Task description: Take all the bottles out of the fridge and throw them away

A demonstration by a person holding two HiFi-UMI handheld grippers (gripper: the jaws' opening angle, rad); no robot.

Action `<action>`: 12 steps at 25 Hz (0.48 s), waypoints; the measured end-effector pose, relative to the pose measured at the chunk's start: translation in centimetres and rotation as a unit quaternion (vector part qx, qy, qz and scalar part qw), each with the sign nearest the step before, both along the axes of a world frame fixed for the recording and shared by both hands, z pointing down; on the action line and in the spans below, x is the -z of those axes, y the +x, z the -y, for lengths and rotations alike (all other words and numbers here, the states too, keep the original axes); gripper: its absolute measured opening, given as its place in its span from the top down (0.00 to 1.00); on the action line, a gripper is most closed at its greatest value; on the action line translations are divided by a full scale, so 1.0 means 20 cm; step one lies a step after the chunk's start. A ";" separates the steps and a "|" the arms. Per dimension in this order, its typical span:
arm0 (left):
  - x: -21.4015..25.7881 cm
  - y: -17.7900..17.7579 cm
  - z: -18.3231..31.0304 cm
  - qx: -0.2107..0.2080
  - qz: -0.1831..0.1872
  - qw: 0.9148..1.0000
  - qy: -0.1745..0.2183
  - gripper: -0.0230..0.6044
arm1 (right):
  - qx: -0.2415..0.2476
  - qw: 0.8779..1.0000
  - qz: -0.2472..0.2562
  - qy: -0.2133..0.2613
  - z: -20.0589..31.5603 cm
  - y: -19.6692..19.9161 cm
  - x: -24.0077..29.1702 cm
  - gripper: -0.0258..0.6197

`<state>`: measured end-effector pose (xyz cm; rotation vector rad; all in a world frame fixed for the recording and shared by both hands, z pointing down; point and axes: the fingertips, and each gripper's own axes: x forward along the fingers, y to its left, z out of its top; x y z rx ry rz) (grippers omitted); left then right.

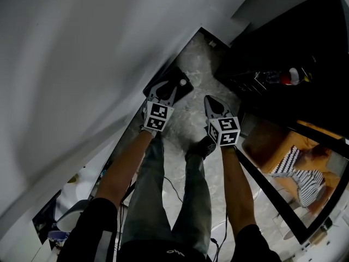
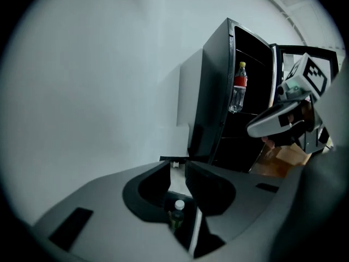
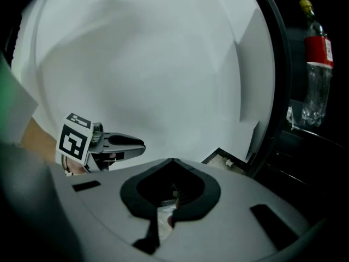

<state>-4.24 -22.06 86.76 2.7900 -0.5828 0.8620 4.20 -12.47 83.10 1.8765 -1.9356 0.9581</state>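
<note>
The task looks partly done. A white-capped bottle (image 1: 181,83) lies inside the black bin (image 1: 187,90) on the floor, directly below the left gripper (image 1: 163,91). That gripper's jaws stand apart with nothing pinched; the bottle shows through the gap between them, well below and untouched. The right gripper (image 1: 211,102) hangs beside it, a little nearer the fridge (image 2: 210,91), with its jaws pressed together and empty.

At least one bottle is left to clear. A clear red-labelled bottle (image 2: 238,87) with a yellow cap stands upright on a shelf of the open fridge, away from both grippers. The rest of the fridge's inside is too dark to say whether more bottles are there. The likely next step is to reach for that bottle and bring it to the bin.

The floor (image 1: 191,119) is pale, marbled stone. The bin sits against a plain white wall (image 1: 82,64), with the tall black fridge just past it to the right. The person's legs (image 1: 163,190) in grey trousers show below the grippers. At the right of the head view, a striped cloth (image 1: 300,173) lies on an orange-brown surface behind dark framing.
</note>
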 end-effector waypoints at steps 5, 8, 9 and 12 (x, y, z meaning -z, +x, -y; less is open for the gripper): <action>0.12 0.10 -0.03 -0.007 -0.026 1.000 0.002 0.95 | -0.015 1.000 -0.005 0.010 -0.04 0.08 0.06 0.96; 0.23 0.17 -0.07 -0.024 -0.047 0.999 -0.001 0.95 | -0.027 0.999 -0.007 0.020 -0.06 0.14 0.13 0.96; 0.27 0.19 -0.09 -0.029 -0.054 0.998 -0.001 0.95 | -0.031 0.999 -0.006 0.024 -0.07 0.15 0.15 0.96; 0.39 0.25 -0.12 -0.039 -0.075 0.996 0.002 0.95 | -0.040 0.999 -0.008 0.037 -0.09 0.19 0.23 0.96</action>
